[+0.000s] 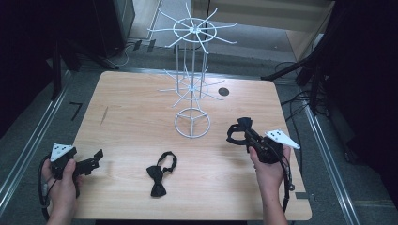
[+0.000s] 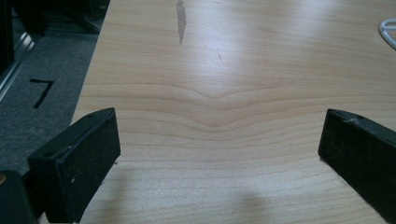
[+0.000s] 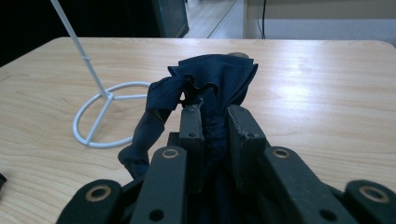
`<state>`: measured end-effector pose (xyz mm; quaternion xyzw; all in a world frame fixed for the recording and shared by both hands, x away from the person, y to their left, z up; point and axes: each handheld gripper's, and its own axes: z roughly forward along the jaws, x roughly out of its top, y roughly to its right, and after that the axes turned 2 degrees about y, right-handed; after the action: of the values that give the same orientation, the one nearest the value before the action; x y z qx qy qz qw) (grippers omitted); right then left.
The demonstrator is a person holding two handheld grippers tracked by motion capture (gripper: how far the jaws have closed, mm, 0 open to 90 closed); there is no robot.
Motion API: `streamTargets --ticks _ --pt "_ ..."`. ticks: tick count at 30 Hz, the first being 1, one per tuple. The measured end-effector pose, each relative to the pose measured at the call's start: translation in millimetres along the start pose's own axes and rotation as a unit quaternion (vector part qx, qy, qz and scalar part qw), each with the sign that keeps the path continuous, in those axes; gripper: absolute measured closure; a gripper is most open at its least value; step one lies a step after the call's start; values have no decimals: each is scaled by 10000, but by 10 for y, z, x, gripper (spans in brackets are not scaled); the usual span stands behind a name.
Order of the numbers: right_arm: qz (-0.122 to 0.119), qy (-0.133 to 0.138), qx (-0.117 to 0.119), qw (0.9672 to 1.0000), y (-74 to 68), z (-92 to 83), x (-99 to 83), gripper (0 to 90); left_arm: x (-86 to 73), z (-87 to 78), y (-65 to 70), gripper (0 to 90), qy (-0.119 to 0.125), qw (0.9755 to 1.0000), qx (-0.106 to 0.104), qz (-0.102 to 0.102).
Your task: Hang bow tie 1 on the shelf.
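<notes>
My right gripper [image 1: 245, 133] is shut on a dark bow tie [image 1: 238, 129], lifted just above the table to the right of the white wire rack [image 1: 192, 79]. In the right gripper view the navy bow tie [image 3: 212, 86] bunches up between the two jaws, with its strap hanging down on the left side. A second black bow tie [image 1: 161, 174] lies flat on the table near the front middle. My left gripper [image 1: 94, 161] rests open at the front left corner; in the left gripper view its pads [image 2: 77, 161] stand wide apart over bare wood.
The rack's round base [image 1: 192, 123] stands mid-table, with thin wire arms spreading out at two levels. A dark round hole [image 1: 223, 92] marks the tabletop behind it. The wooden table [image 1: 131, 117] ends close to both hands.
</notes>
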<state>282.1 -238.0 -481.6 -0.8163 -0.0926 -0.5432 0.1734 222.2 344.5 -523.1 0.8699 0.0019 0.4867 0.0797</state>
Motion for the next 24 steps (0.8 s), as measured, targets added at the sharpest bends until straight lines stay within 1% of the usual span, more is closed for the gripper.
streamTargets --ticks 3,7,11,12,13,14,15,17,19,24 --pt "-215 38 -74 9997 -56 -17 29 778 2 0 0 0 -9 10000 -16 21" --pt "-255 85 22 9996 -118 -17 60 777 7 12 10 0 -23 10000 10 63" --pt "-201 118 120 9997 -173 -23 99 777 11 18 17 0 -28 10000 -1 89" --pt "-231 152 127 9995 -179 -25 110 777 10 17 17 0 -23 10000 -5 92" --pt "-172 157 153 9996 -193 -28 119 777 9 17 16 0 -10 10000 -11 96" --pt "-180 156 156 9996 -202 -27 128 777 8 17 17 0 -2 10000 -14 98" --pt "-192 154 156 9996 -218 -23 135 777 8 16 19 0 1 10000 -15 98" --pt "-349 157 106 9992 -254 -17 152 777 8 15 19 0 -4 9999 -16 106" --pt "-446 163 128 9988 -295 -14 169 777 8 16 20 0 -1 9999 -14 101" --pt "-463 209 234 9984 -345 -4 219 776 9 16 23 0 -13 9999 -1 116"
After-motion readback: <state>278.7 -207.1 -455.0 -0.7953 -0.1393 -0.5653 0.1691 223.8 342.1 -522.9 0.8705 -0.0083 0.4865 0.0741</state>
